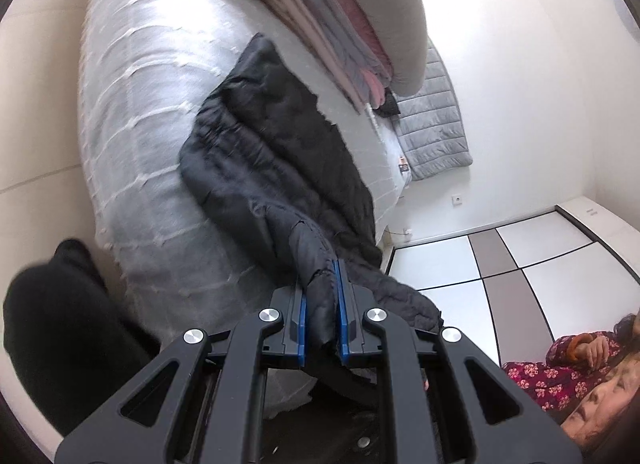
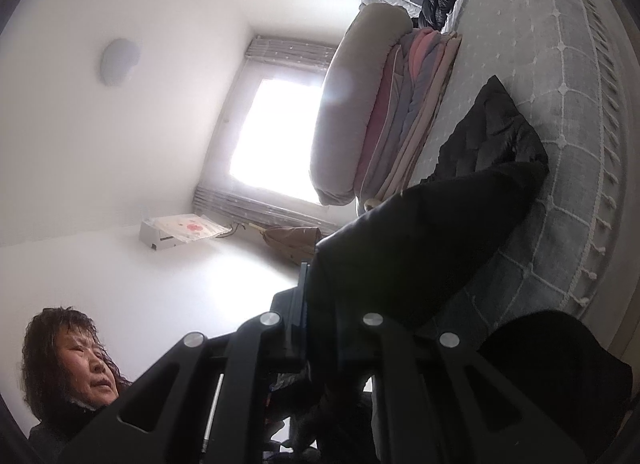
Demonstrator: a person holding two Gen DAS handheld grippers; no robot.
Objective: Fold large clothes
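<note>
A dark quilted jacket (image 1: 272,152) lies partly on the grey bed cover (image 1: 140,104) and stretches toward me. My left gripper (image 1: 322,284) is shut on a bunched edge of the jacket between its blue pads. In the right wrist view the same jacket (image 2: 492,132) lies on the bed, and a dark fold of it (image 2: 420,240) hangs over my right gripper (image 2: 320,288). That fold covers the right finger; only the left finger (image 2: 303,288) shows, pressed against the cloth, so the gripper looks shut on it.
A stack of folded pink and grey blankets (image 1: 340,24) under a beige duvet (image 2: 348,112) lies on the bed. A grey padded headboard (image 1: 432,124) is at the bed's end. A person (image 2: 76,360) stands close by. A wardrobe (image 1: 520,256) is at the right.
</note>
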